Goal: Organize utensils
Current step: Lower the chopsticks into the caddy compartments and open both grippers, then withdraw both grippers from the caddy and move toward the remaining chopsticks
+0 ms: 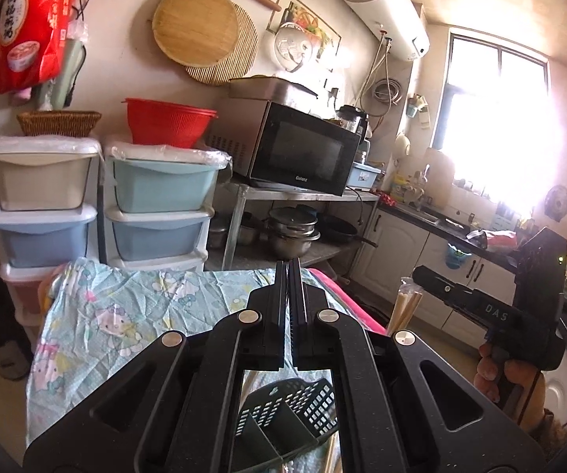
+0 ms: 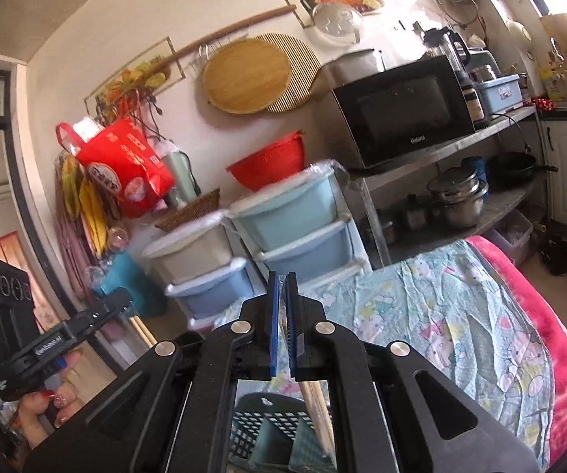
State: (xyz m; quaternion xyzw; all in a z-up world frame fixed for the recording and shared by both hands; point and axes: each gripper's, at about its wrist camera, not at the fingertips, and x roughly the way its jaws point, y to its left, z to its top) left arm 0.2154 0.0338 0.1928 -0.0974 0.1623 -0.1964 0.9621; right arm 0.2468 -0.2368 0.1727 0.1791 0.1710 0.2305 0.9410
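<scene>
My right gripper (image 2: 282, 287) has its blue pads shut on wooden chopsticks (image 2: 317, 414) in a clear plastic sleeve. They slant down toward the black slotted utensil basket (image 2: 267, 421) below. In the left wrist view that gripper (image 1: 417, 274) is off to the right, with the chopsticks (image 1: 403, 307) hanging from its tip. My left gripper (image 1: 288, 272) is shut above the same basket (image 1: 295, 406), and nothing shows between its fingers. The right wrist view shows the left gripper (image 2: 125, 303) at the left, with two wooden sticks (image 2: 141, 331) just under its tip. I cannot tell whether it touches them.
The basket stands on a table under a blue cartoon-print cloth (image 1: 145, 307) with a pink blanket (image 2: 539, 315) along one edge. Stacked plastic drawers (image 1: 157, 197) and a metal shelf holding a microwave (image 1: 299, 149) and pots stand behind. A kitchen counter (image 1: 421, 213) runs along the right.
</scene>
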